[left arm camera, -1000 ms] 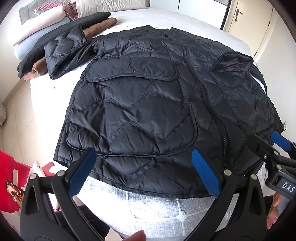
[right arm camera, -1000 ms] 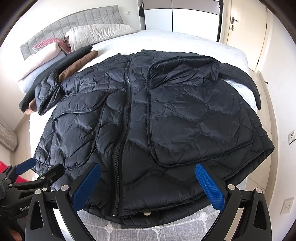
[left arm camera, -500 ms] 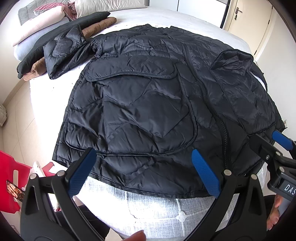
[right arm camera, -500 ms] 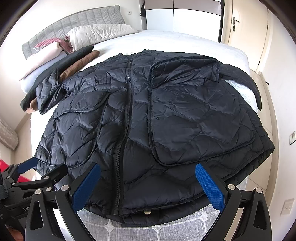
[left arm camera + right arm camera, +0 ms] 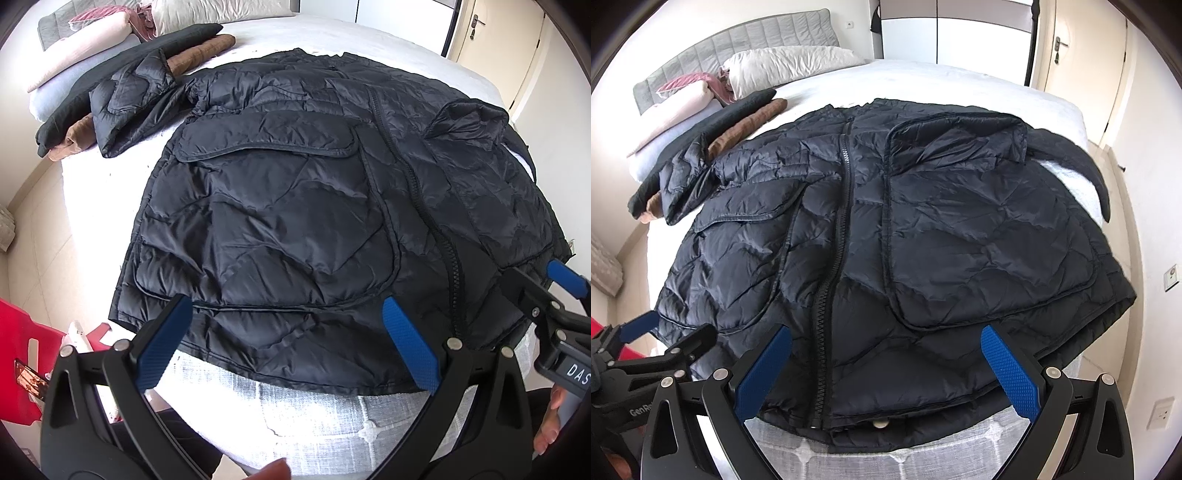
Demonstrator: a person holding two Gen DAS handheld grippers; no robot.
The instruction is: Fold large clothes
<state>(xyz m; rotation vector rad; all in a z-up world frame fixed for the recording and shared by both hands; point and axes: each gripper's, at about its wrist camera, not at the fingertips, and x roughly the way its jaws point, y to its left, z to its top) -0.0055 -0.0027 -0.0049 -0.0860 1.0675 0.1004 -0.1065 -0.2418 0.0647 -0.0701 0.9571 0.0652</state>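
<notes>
A black quilted puffer jacket [image 5: 295,206] [image 5: 923,236] lies front up and zipped on the white bed, hem toward me. One sleeve [image 5: 129,103] lies out to the left over a clothes pile, and the other sleeve [image 5: 1082,162] drapes over the bed's right edge. My left gripper [image 5: 288,339] hovers open just above the hem's left half, holding nothing. My right gripper [image 5: 886,369] is open over the hem near the zipper's [image 5: 827,314] lower end. Each gripper appears at the side of the other's view.
Folded black and brown clothes [image 5: 110,92] and pink and white bedding [image 5: 683,107] lie at the bed's far left, by a grey headboard [image 5: 738,48]. A red object [image 5: 18,354] stands on the floor at the left. Doors [image 5: 1078,55] stand at the back right.
Both grippers have drifted slightly, so the jacket sits a little lower in the views. Both stay open and the jacket has not moved.
</notes>
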